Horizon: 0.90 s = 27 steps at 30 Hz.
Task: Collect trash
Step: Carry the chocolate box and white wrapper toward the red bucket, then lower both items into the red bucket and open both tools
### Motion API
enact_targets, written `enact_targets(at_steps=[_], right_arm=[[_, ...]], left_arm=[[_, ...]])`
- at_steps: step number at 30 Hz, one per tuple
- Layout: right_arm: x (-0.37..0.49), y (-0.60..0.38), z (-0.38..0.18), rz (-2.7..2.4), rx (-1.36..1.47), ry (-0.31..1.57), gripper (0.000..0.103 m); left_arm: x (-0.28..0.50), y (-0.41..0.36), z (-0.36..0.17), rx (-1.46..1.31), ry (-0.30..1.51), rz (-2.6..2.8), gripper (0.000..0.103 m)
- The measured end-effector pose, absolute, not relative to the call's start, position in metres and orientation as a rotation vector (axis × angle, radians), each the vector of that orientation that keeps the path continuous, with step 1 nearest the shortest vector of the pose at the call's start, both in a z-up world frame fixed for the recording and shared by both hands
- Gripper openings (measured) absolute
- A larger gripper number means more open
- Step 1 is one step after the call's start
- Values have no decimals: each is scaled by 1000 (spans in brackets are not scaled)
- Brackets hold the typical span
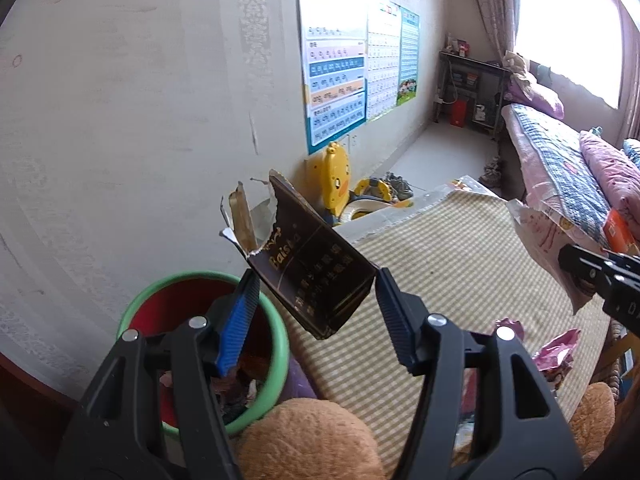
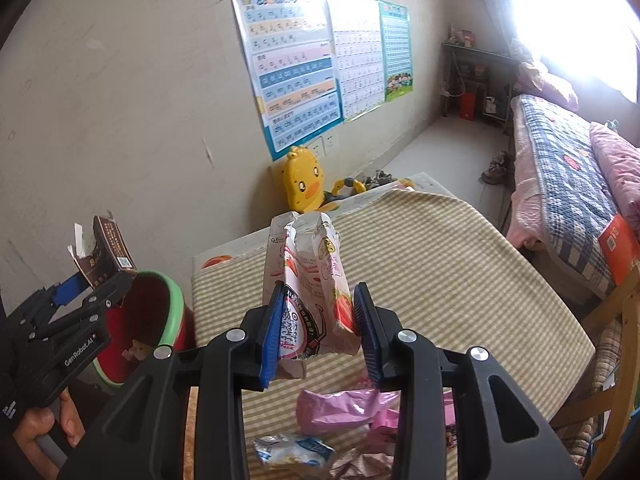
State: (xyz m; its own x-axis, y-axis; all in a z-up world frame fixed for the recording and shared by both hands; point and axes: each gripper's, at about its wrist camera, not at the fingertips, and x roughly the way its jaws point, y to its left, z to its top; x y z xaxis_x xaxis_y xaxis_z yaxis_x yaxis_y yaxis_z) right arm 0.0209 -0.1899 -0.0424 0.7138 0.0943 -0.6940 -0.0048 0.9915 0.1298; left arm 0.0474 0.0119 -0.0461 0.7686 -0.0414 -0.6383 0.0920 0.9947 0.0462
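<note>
My left gripper is shut on a torn dark brown cardboard box with gold lettering, held just right of and above the red bin with a green rim; the bin holds some trash. In the right wrist view the same gripper holds the brown box over the bin. My right gripper is shut on a crumpled pink-and-white strawberry snack box, held above the checked cloth; that box also shows in the left wrist view.
Pink wrappers, a blue-white wrapper and crumpled paper lie on the cloth below my right gripper. A brown plush toy sits beside the bin. A yellow duck toy stands by the wall. A bed is at right.
</note>
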Motion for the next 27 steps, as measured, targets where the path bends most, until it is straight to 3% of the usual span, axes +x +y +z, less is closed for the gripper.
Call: enact_targets(at_steps=[27], right_arm=[[52, -82, -64, 251, 13, 857, 33]], left_arm=[[53, 113, -76, 2, 761, 99, 58]])
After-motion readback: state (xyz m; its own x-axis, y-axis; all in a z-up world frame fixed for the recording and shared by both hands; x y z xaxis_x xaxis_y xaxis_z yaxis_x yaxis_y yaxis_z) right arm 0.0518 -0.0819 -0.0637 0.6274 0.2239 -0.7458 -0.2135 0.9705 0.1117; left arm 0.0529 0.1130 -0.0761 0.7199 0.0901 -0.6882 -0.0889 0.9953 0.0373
